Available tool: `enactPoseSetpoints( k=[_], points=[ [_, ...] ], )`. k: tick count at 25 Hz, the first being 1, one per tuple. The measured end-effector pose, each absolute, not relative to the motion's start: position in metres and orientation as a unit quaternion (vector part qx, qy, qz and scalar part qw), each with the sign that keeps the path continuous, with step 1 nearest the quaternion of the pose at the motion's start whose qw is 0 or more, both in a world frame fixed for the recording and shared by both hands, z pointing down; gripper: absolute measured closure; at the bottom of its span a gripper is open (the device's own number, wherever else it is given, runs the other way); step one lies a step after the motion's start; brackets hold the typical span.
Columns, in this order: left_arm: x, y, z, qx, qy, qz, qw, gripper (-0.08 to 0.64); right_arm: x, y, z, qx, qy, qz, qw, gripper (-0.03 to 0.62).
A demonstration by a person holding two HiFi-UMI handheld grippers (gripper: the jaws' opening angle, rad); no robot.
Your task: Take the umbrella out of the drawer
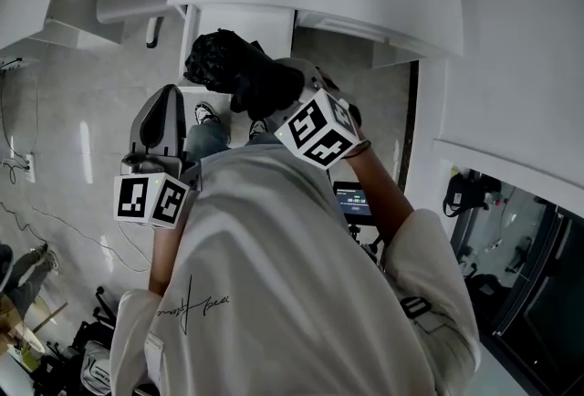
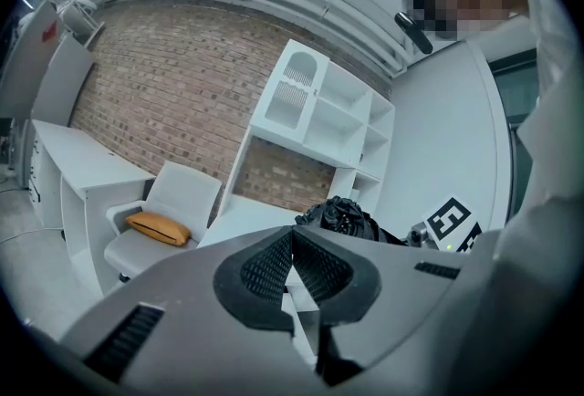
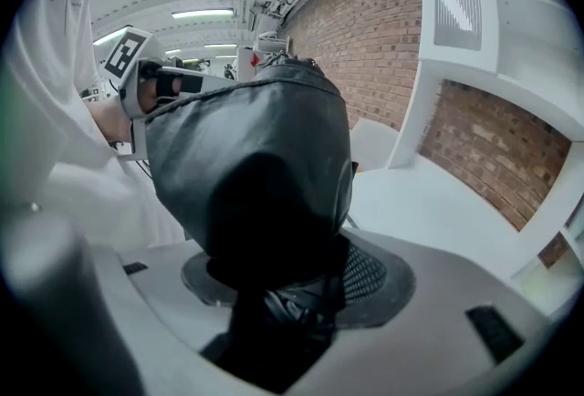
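Right gripper [image 3: 290, 286] clamped on folded black fabric umbrella [image 3: 251, 148], held over white desk [image 3: 429, 203], left gripper [image 2: 292, 268] jaws closed together, empty, flat orange cushion [image 2: 157, 226] on white chair [image 2: 182, 193]

White shirt [image 1: 301, 294], small black script print; grey left tongs [image 2: 292, 234], ribbed black pads [image 2: 263, 266], black-white marker cube [image 1: 151, 199].

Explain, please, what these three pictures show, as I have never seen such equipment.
There is no robot: a person holds a two-jaw gripper in each hand. One picture comes from a camera on the person's head, looking down; the other two come from cameras riding on the grippers. The right gripper is clamped on a folded black umbrella, held up in the air. The left gripper is shut and empty. An orange cushion lies on a white chair. No drawer is clearly visible.
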State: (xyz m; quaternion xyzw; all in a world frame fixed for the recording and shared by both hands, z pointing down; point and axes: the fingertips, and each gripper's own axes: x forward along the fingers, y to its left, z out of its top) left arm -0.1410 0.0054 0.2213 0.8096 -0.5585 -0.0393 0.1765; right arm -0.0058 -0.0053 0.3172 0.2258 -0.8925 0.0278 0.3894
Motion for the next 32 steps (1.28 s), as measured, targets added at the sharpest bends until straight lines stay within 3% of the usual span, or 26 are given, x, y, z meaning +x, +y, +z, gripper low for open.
enactPoseSetpoints(
  k=[22,32],
  points=[
    [-0.157,0.027,0.212,0.807,-0.563,-0.058,0.167,0.545,0.011,0.008,0.271,0.292,-0.905,0.035,0.307,0.341],
    [-0.134,0.022,0.205,0.813,-0.556,-0.050,0.166,0.545,0.052,-0.001,0.254,0.340,-0.905,0.069,0.247,0.341]
  ],
)
